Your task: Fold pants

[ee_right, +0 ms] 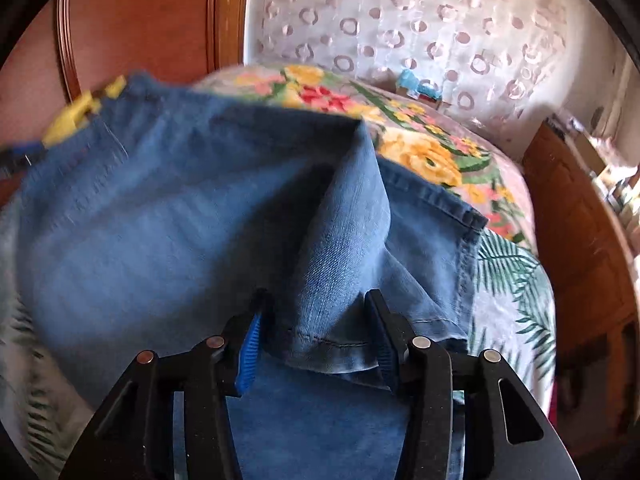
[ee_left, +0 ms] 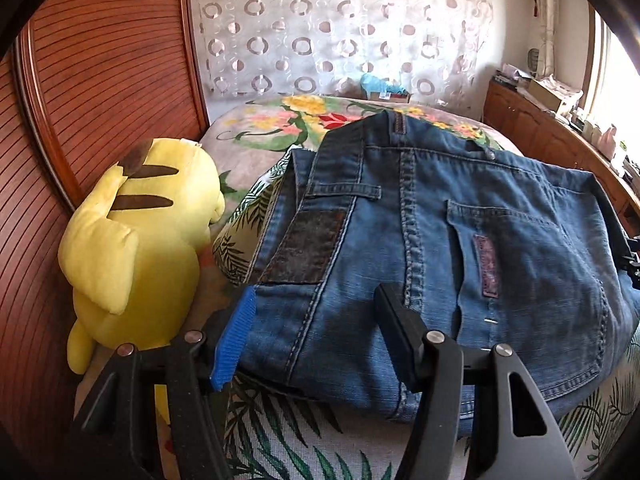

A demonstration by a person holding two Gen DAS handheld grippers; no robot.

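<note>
Bedroom scene: bed [ee_left: 256,432] w/ palm-leaf sheet + floral blanket [ee_left: 280,124], ribbed wood headboard [ee_left: 104,64] on the left, sheer circle-print curtain [ee_left: 340,28] behind

Progress, my read: you're most of the way. Jeans [ee_left: 400,260] already sit as a compact stacked bundle mid-bed, seat side up, waistband at the far end, several layers visible at the near edge. Right wrist view shows one hem flap still tented up in a ridge, not lying flat, so prob left: drop that flap, smooth, maybe 1 more tidy-up. Can't tell from here if another fold is meant

Claws:
- left gripper [ee_left: 316,336]: jaws apart, straddling the near-left edge of the bundle, pads not pinching. Not holding anything
- right gripper [ee_right: 316,340]: jaws apart w/ the raised hem fold between them, pads look clear of the cloth, so released rather than gripped; view is motion-blurred, so low confidence on contact

Materials: mid-blue washed denim, heavy, contrast topstitching, back pocket, dark leather-look patch [ee_left: 308,244] near the waistband. Stiff enough to hold a crease but springs up at seams. Blue ribbed pads on black claw fingers. Yellow plush toy [ee_left: 136,240] just beside the bundle on the left, soft, could get nudged
</note>
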